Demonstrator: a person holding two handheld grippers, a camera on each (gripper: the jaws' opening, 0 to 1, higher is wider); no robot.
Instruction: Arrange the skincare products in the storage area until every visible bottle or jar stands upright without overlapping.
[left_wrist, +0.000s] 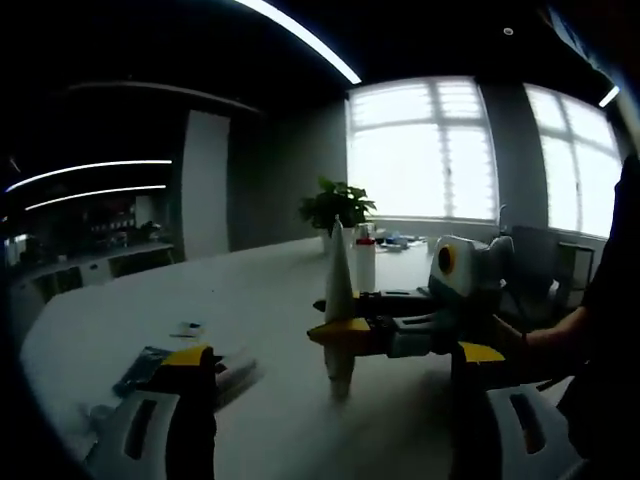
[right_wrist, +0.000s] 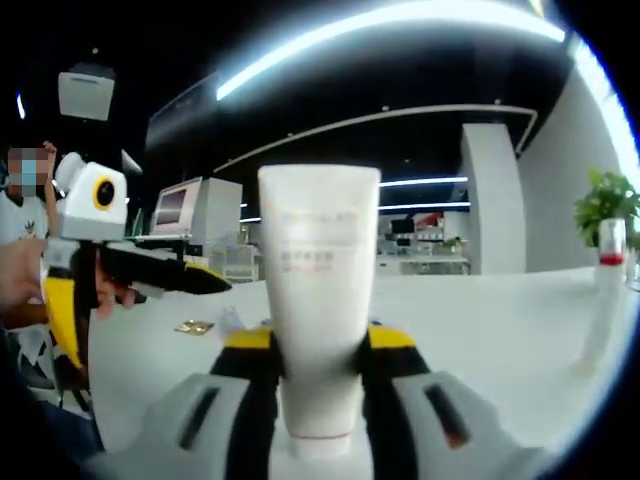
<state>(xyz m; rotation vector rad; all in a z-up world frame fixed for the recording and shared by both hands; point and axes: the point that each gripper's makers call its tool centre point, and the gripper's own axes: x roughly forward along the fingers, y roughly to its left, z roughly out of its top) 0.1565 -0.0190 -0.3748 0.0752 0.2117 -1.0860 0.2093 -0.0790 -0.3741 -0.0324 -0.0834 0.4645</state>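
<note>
White table (left_wrist: 240, 300), broad and long, runs to the windows at 12 to 2 o'clock in the left gripper view. Potted plant (left_wrist: 336, 205) at the far edge, about 12 o'clock.

White tube (right_wrist: 318, 300) is the task's thing. In the right gripper view it stands dead centre, crimped flat end up, cap end down, clamped between the jaws of the right gripper (right_wrist: 318, 375). Judged upright, base at or just above the tabletop.

Left gripper (left_wrist: 330, 380) has its jaws rising at 7 and 5 o'clock, spread wide, nothing between them.

Step in hand, by my reading: standing the tube on its cap. To do it well, seat the cap flat, keep the body plumb, part the jaws slowly and evenly, then draw straight back so neither pad drags it over. The tall narrow shape looks tippy.

Differences between views: the left gripper view gives the tube (left_wrist: 340, 300) side-on as a thin wedge, which shows its lean, plus a red-capped bottle (left_wrist: 366, 262) behind and small packets (left_wrist: 187, 329) at 8 o'clock. The right gripper view shows the grip itself and the same bottle (right_wrist: 605, 300) well apart at 3 o'clock.
</note>
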